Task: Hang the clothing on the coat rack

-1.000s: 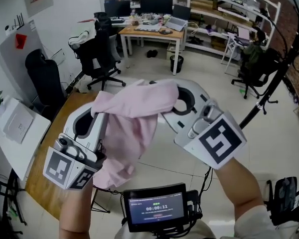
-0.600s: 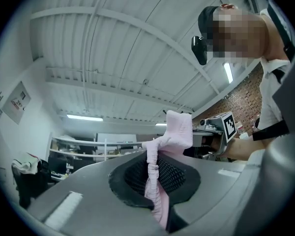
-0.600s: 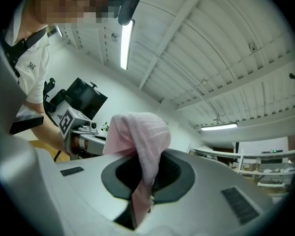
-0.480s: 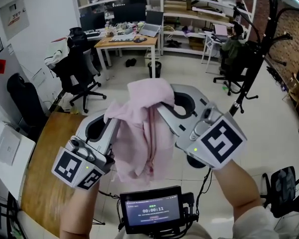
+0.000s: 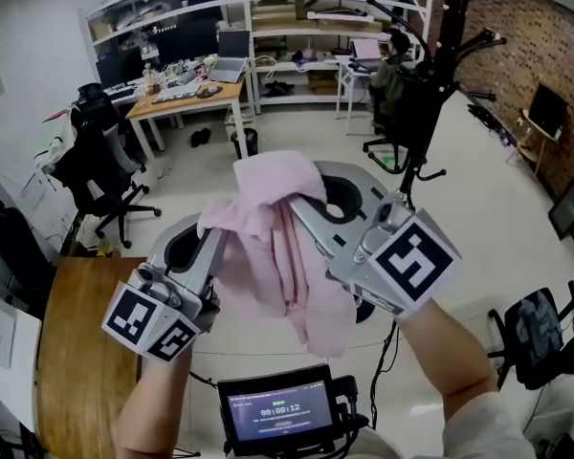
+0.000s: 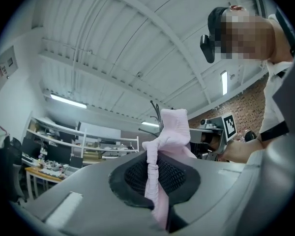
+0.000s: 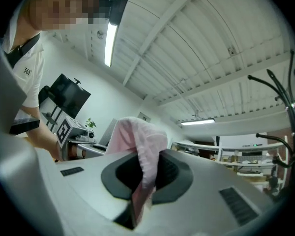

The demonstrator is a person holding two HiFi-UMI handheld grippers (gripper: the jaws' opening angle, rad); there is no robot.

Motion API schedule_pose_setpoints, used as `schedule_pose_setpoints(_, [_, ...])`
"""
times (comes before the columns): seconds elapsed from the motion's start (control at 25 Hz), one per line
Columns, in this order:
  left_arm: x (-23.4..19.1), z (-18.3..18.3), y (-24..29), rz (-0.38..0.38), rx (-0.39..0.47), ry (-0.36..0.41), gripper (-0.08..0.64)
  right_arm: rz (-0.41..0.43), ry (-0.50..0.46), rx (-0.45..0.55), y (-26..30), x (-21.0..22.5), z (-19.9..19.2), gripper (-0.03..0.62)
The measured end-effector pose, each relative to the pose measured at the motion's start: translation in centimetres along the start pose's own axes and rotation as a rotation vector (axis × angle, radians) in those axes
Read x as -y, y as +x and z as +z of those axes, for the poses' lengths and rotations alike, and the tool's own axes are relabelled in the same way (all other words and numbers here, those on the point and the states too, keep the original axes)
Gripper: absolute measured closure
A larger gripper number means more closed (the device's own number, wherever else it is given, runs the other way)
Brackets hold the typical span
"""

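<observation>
Mostly vertical pink garment (image 5: 273,247), loose end downward

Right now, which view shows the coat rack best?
The head view: the black coat rack stands upper right, pole and several hooks visible beyond the pink garment. The right gripper view catches only hook arms at its right edge; the left gripper view shows a few thin prongs behind the garment.
</observation>
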State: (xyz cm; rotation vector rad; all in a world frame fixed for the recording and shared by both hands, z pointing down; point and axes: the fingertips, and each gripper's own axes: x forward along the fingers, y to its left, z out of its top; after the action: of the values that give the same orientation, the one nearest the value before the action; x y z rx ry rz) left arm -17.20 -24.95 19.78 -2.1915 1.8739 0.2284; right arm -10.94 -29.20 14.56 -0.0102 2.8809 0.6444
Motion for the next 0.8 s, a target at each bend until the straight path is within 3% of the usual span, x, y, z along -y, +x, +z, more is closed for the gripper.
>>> schedule_pose_setpoints(0.24, [1.6,0.5,5.7,-0.11,0.03,-0.016,0.542,-0.126,-0.018,-0.035,-3.2,5.0,-0.4,0.565])
schedule_pose_setpoints(0.8, [8.1,6.4,16.4,-0.373,0.128,-0.021,0.543,-0.492,-0.161,-0.121,-11.7,14.8,5.0,0.564])
